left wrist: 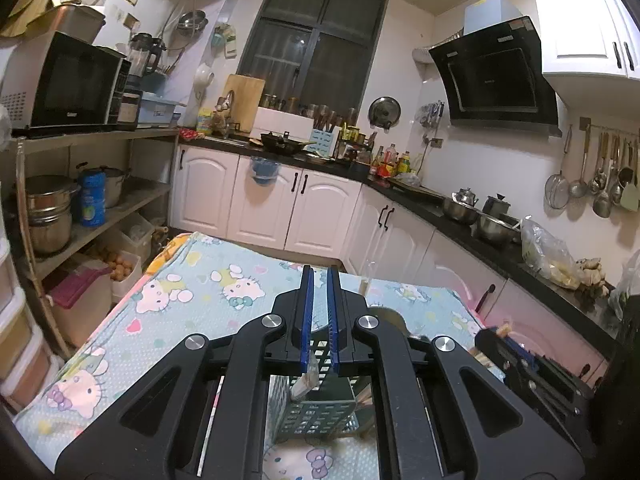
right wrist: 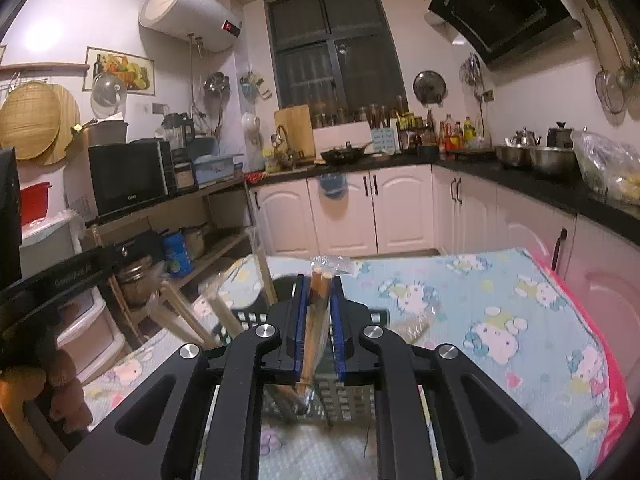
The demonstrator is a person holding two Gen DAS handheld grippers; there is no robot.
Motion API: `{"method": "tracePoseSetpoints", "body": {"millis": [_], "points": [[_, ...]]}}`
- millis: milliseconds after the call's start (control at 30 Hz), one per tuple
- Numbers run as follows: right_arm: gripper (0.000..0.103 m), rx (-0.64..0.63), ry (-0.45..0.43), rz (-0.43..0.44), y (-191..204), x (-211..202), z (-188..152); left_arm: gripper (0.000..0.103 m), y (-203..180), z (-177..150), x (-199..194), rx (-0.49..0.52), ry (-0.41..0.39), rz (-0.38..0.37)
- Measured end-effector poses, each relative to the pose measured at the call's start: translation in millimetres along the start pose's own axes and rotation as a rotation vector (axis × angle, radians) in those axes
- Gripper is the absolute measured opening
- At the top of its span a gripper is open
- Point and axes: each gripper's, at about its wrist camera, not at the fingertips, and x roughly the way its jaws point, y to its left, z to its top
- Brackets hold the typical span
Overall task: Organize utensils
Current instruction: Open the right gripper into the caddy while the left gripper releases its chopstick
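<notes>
Two black hand-held tongs with blue pads work over a worktop (right wrist: 520, 320) covered in a pale blue cartoon-cat cloth, in a cluttered kitchen. The right tongs (right wrist: 319, 292) stand a narrow gap apart, with one plastic-wrapped bundle of brown chopsticks (right wrist: 316, 320) upright between the pads; two round stick ends show at its top, and its lower end reaches down into a slotted utensil basket (right wrist: 352, 400) standing on the cloth directly below. Whether the pads press on the bundle or merely flank it cannot be told for certain, though they sit tight against its sides. To the left of that basket, three more pale wrapped sticks (right wrist: 224, 312) lean at an angle. In the left wrist view, the left tongs (left wrist: 319, 280) are almost fully closed, a thin sliver showing between the pads, and one pale wrapped utensil (left wrist: 306, 380) hangs from their near end over the same kind of slotted basket (left wrist: 316, 416); the grip point itself is hard to make out. The other tool's black body (left wrist: 532, 364) shows at the right edge of that view. Behind stand one microwave (left wrist: 68, 84), one dark window (left wrist: 312, 48), one range hood (left wrist: 496, 76), white cabinets and a black counter (left wrist: 460, 220) crowded with pots and bottles.
</notes>
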Motion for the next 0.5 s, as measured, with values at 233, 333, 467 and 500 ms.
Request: {"method": "tracePoseSetpoints", "body": {"millis": [233,333,467,500], "points": [[0.024,0.02,0.045,0.019,-2,-11,-13,0.002,2,-3,-5,-0.012,0.017,0.007],[0.028,0.025,0.058,0.029,-2,-14,-16,0.007,4,-6,-6,-0.024,0.032,0.008],[0.032,0.03,0.076,0.035,-3,-20,-21,0.015,8,-10,-9,-0.028,0.051,0.011],[0.032,0.032,0.08,0.035,-3,-22,-22,0.019,9,-10,-10,-0.028,0.055,0.012]]}}
